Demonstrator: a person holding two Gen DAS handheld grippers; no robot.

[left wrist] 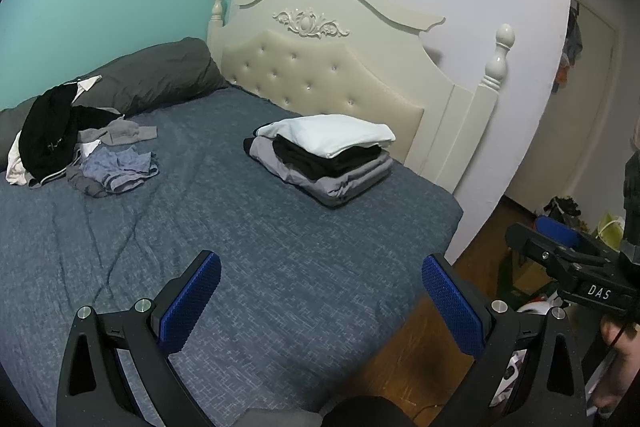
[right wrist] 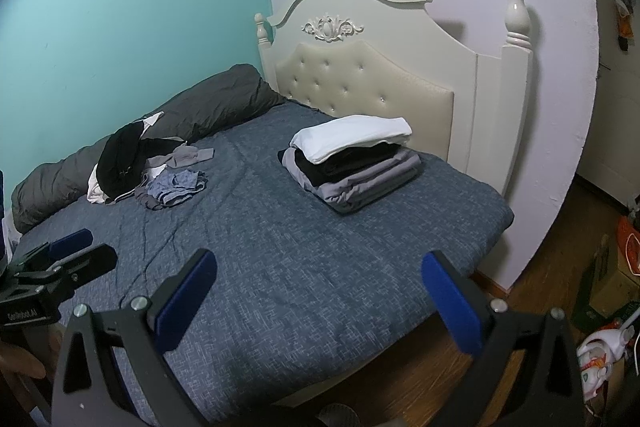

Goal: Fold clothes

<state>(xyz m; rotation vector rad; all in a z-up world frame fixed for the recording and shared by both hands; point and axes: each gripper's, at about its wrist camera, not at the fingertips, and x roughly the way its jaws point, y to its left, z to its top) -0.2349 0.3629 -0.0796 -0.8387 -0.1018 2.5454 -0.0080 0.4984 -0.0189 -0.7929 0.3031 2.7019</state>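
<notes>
Folded stack [left wrist: 324, 157]: grey garments at the base, black in the middle, white on top, squared, near the cream headboard [left wrist: 320, 75] on the blue-covered bed [left wrist: 248, 247]. Unfolded heap [left wrist: 76, 147]: black, grey, white and blue-checked pieces, crumpled, at the far side beside the grey duvet [left wrist: 152, 75]. Left tool [left wrist: 320, 303] and right tool [right wrist: 320, 303]: both spread wide, empty, above the bed's near edge.

Bedspread [left wrist: 248, 267]: blue woven cloth, matt, lightly creased. Folded stack [left wrist: 324, 159]: soft cloth in white, black and grey. Unfolded pile [left wrist: 80, 143]: limp, crumpled cloth. Headboard [left wrist: 320, 79]: cream button-tufted padding with slight sheen, framed in glossy painted wood. Floor [right wrist: 540, 287]: brown wood. Left gripper [left wrist: 320, 301]: matt black plastic, knurled blue pads [left wrist: 192, 303], bright metal pins.
</notes>
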